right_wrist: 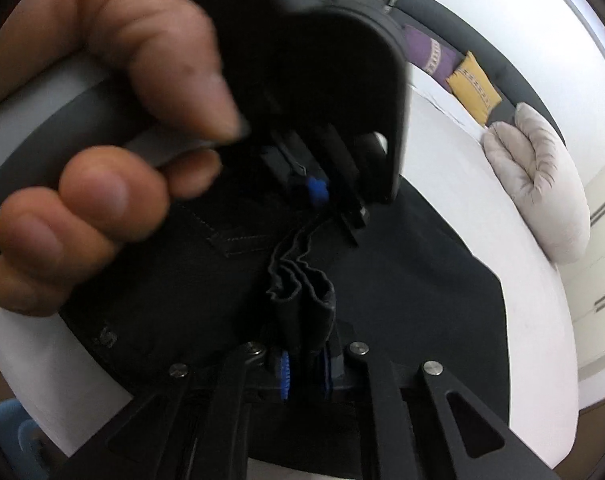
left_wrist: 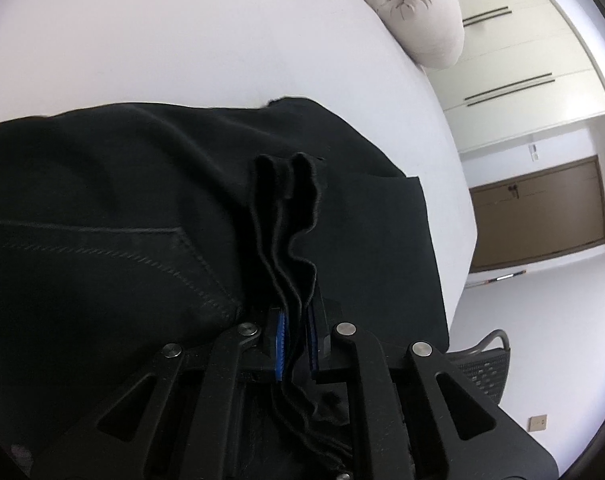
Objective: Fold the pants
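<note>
Black pants (left_wrist: 122,216) lie on a white bed (left_wrist: 182,40), with a stitched back pocket showing at the left. My left gripper (left_wrist: 296,344) is shut on a bunched, layered edge of the pants that stands up between its blue pads. In the right wrist view my right gripper (right_wrist: 304,372) is shut on a similar bunched fold of the pants (right_wrist: 402,300). The left gripper (right_wrist: 322,196) and the hand holding it (right_wrist: 102,160) are close in front, clamped on the same ridge of cloth just beyond my right gripper.
A beige pillow (left_wrist: 418,12) lies at the bed's far right edge. White wardrobe doors (left_wrist: 522,60) and a brown door (left_wrist: 538,216) stand beyond. A dark headboard with purple and yellow cushions (right_wrist: 474,84) shows in the right wrist view. A mesh chair (left_wrist: 486,368) is beside the bed.
</note>
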`<action>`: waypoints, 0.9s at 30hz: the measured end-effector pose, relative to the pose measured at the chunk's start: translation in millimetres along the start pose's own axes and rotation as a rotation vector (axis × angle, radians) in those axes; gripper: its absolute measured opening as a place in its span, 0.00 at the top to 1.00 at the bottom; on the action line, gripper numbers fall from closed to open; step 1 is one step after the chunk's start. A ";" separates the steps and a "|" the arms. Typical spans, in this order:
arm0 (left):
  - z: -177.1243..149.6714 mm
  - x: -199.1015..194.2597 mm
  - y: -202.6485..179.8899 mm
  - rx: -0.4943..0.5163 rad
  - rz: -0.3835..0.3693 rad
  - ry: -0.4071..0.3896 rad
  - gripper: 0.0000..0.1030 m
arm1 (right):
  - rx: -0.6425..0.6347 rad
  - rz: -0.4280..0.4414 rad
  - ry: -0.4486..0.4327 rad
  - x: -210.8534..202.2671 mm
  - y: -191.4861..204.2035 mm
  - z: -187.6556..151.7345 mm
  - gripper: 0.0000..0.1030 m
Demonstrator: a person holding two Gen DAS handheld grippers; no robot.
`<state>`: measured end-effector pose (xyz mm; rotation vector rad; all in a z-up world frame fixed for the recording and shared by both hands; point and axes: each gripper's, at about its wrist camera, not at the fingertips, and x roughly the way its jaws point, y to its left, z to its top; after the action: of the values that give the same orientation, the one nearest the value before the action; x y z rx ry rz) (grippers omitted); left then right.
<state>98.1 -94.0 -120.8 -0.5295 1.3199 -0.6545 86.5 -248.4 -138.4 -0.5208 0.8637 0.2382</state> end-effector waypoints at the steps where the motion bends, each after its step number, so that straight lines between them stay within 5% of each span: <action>1: -1.8 -4.8 4.2 -0.004 0.008 -0.011 0.90 | 0.025 0.018 -0.003 -2.8 -6.7 -1.3 0.72; 3: -6.3 -20.0 6.0 -0.011 0.048 -0.055 0.90 | 0.079 0.082 -0.014 -14.3 -21.9 -6.8 0.45; 7: -13.4 -40.7 -5.9 0.042 0.191 -0.145 0.90 | 0.223 0.311 -0.028 -40.3 -69.8 -27.2 0.45; 12: -30.6 -25.2 -60.2 0.273 0.243 -0.171 0.90 | 0.470 0.500 -0.010 -34.4 -165.4 -50.7 0.88; 15: -52.8 13.9 -92.2 0.445 0.295 -0.101 0.90 | 0.599 0.625 -0.051 -15.1 -231.2 -50.9 0.91; 18: -70.6 36.0 -88.0 0.466 0.322 -0.049 0.90 | 0.746 0.710 -0.038 23.4 -276.0 -55.4 0.91; 24: -75.8 38.3 -81.7 0.453 0.287 -0.054 0.90 | 0.948 0.791 0.141 123.1 -295.5 -67.4 0.91; 27: -77.9 37.2 -79.6 0.447 0.275 -0.053 0.90 | 1.017 0.850 0.197 147.9 -287.4 -87.8 1.00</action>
<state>15.1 -175.8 -106.0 -0.0015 1.1240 -0.6742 238.1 -540.1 -202.6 0.8114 1.2279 0.4747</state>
